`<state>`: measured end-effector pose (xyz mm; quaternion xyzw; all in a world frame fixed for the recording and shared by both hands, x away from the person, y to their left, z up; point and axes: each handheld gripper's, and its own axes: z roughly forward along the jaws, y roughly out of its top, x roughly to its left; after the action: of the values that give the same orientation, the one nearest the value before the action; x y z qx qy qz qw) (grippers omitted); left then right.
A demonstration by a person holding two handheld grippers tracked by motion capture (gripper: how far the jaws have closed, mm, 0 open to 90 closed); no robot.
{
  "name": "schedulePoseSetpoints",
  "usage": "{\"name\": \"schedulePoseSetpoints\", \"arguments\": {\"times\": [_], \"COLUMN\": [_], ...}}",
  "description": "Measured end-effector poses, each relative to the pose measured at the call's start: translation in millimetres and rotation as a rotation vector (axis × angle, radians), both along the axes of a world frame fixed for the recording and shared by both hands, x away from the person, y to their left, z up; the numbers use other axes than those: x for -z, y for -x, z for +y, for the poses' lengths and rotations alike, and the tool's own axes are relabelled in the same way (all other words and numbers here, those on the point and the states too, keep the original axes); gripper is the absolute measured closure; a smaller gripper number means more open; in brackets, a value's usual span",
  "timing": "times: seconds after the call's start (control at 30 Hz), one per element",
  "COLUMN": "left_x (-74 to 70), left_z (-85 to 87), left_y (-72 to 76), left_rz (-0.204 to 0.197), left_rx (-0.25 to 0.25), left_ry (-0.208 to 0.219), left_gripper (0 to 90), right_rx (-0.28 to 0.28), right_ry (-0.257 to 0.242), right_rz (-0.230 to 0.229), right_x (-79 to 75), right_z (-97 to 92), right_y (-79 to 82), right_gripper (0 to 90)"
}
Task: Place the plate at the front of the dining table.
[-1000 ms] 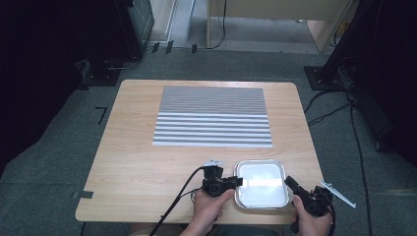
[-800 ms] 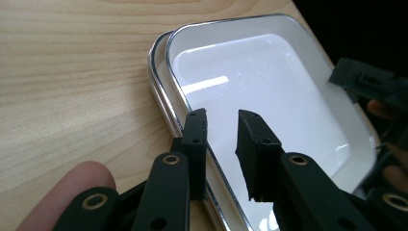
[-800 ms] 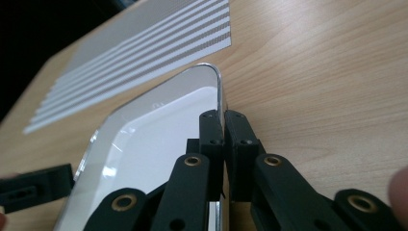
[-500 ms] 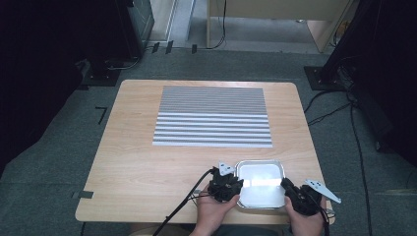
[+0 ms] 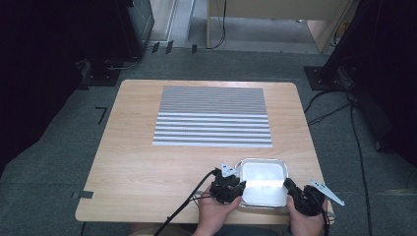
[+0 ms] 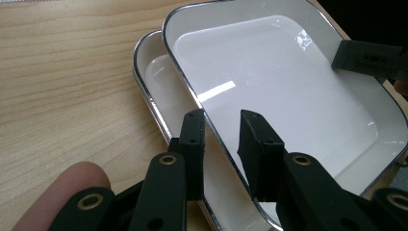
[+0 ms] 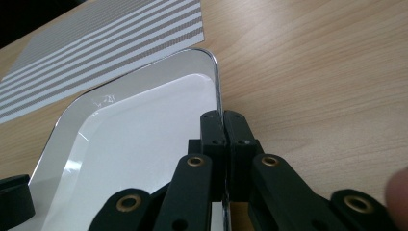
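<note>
Top tray gripped on both rims, separation barely begun.
My right gripper (image 7: 224, 144) clamps the upper tray (image 6: 288, 96); left gripper (image 6: 226, 144) jaws stand narrow astride its rim, lower tray (image 6: 159, 91) on the table (image 5: 147, 167).

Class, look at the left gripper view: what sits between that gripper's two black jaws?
The rim of the upper white tray passes between the left gripper jaws; a second tray lies beneath it, seen in the left gripper view.
</note>
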<state>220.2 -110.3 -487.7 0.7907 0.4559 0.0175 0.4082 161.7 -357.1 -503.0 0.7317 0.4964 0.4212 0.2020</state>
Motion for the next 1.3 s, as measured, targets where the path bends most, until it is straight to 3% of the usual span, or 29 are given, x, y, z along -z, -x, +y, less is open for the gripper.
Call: {"name": "schedulePoseSetpoints", "arguments": {"times": [0.07, 0.2, 0.3, 0.4, 0.6, 0.73, 0.97, 1.3], "left_x": [-0.4, -2.7, -6.5, -11.3, -19.7, -24.4, -33.0, -41.9], "left_z": [0.2, 2.5, 5.4, 8.2, 19.6, 29.7, 54.9, 83.4], "left_y": [0.3, 0.7, -0.7, -1.0, -3.8, -9.1, -27.5, -50.7], "left_rz": [-0.003, -0.026, -0.005, -0.024, -0.072, -0.081, -0.064, -0.068], "left_rx": [-0.001, -0.005, -0.014, -0.032, -0.053, -0.075, -0.123, -0.175], "left_ry": [0.003, -0.003, 0.005, -0.019, -0.056, -0.077, -0.052, -0.045], "left_gripper": [72.1, 72.2, 73.9, 75.6, 78.4, 79.2, 81.2, 81.4], "right_rx": [0.004, -0.008, -0.010, -0.012, -0.038, -0.062, -0.112, -0.171], "right_ry": [-0.032, -0.027, -0.032, -0.036, 0.001, 0.012, -0.005, 0.042], "right_rz": [-0.013, -0.031, -0.039, -0.041, -0.058, -0.056, -0.041, -0.047], "right_x": [-1.3, -3.7, -5.0, -7.9, -17.0, -21.9, -31.4, -48.1], "right_z": [-0.4, 3.4, 5.8, 10.2, 25.4, 35.0, 56.4, 84.6], "right_y": [1.1, 3.1, 3.7, 3.5, -1.1, -9.5, -34.5, -71.6], "right_gripper": [89.7, 89.8, 89.8, 89.8, 89.7, 89.6, 89.4, 89.6]}}
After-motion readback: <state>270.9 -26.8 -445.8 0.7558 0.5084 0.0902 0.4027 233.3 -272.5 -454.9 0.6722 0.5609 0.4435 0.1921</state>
